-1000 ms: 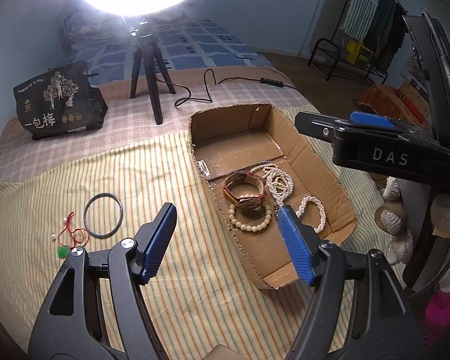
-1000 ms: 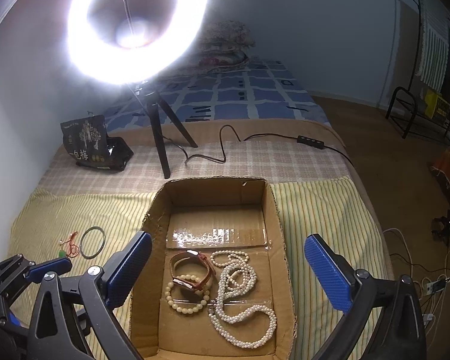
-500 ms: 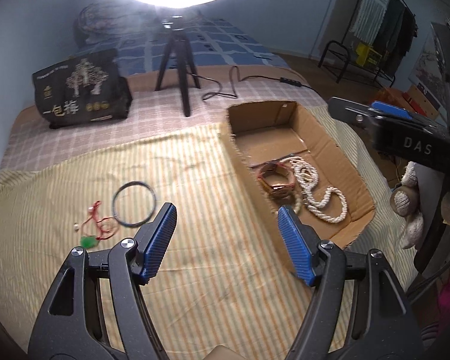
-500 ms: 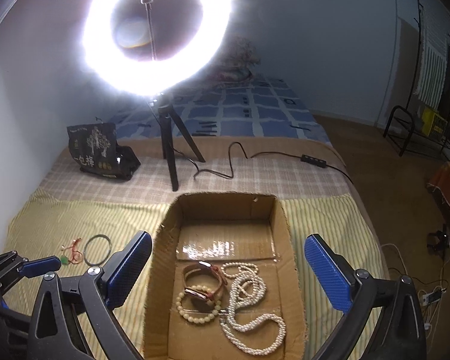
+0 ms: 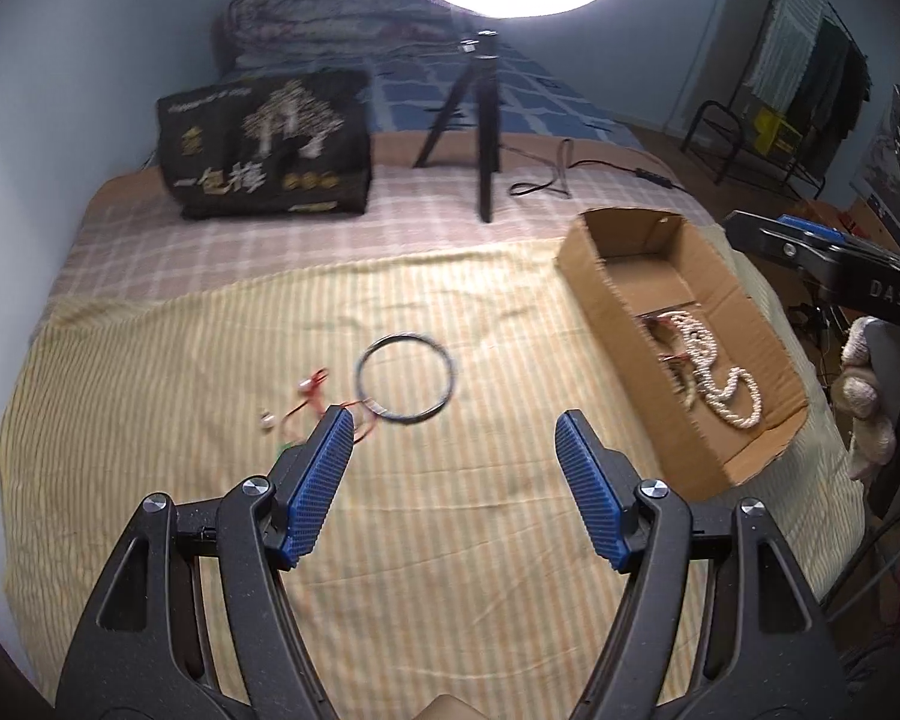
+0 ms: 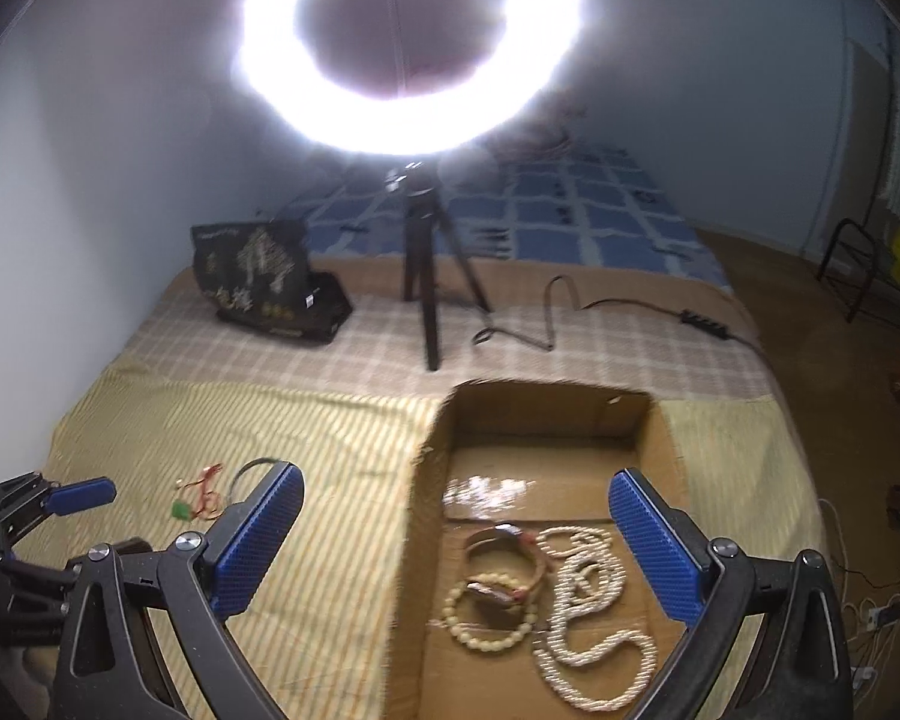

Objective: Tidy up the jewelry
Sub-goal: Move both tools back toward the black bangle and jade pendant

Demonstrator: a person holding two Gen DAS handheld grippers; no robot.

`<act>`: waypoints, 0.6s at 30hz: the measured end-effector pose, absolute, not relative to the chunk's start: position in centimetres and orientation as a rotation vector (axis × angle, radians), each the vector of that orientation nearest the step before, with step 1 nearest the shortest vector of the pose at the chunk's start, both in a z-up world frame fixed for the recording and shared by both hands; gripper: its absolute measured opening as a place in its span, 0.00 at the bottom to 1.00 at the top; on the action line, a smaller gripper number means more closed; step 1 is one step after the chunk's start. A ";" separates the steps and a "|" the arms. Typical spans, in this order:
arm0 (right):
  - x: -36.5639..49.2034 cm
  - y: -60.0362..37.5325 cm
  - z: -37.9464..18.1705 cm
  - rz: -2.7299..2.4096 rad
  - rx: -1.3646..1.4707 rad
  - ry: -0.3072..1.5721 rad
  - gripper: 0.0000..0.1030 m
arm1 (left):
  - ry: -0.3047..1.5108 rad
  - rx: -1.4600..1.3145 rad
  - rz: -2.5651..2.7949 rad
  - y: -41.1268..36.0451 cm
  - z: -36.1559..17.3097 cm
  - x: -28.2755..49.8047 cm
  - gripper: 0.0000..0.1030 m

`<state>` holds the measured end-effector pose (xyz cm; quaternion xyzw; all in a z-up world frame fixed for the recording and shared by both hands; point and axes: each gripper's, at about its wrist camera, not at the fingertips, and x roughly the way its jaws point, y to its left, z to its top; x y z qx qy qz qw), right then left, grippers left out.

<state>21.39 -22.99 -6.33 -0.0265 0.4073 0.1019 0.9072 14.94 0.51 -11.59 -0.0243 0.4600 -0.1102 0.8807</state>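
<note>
A dark bangle (image 5: 406,377) lies on the yellow striped cloth, just beyond my open, empty left gripper (image 5: 455,426). A red cord with white beads and a green pendant (image 5: 306,402) lies to the bangle's left, partly behind the left finger. A cardboard box (image 5: 594,288) at the right holds a pearl necklace (image 5: 723,372). In the right wrist view my open, empty right gripper (image 6: 456,486) hovers over the box (image 6: 546,405), which holds a pearl necklace (image 6: 594,612), a bead bracelet (image 6: 489,615) and a brown band (image 6: 504,546). The red cord (image 6: 201,495) lies at the left.
A ring light on a black tripod (image 5: 480,120) stands behind the cloth, its cable (image 5: 564,171) trailing right. A black printed bag (image 5: 267,147) sits at the back left. The left gripper's body (image 6: 60,498) shows in the right wrist view.
My left gripper has swung left, away from the box, and now faces the bangle and red cord. My right gripper has tilted upward a little over the box. Both stay open.
</note>
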 end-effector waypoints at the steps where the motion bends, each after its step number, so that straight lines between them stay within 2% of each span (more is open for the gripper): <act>1: 21.5 -22.6 -6.5 0.221 -0.050 0.851 1.00 | 0.966 -0.063 -0.222 1.2 -11.7 14.9 0.70; 7: 22.0 -20.0 -7.4 0.276 -0.036 0.897 0.99 | 0.985 -0.159 -0.191 5.4 -11.9 15.3 0.70; 10: 22.5 -18.6 -8.1 0.303 -0.032 0.931 0.91 | 0.992 -0.236 -0.172 7.8 -11.9 15.6 0.69; 12: 22.9 -17.8 -8.7 0.321 -0.023 0.957 0.86 | 0.999 -0.272 -0.158 9.2 -12.0 15.8 0.63; 18: 24.0 -15.4 -10.3 0.362 -0.025 1.018 0.78 | 1.032 -0.360 -0.145 11.8 -13.3 16.5 0.59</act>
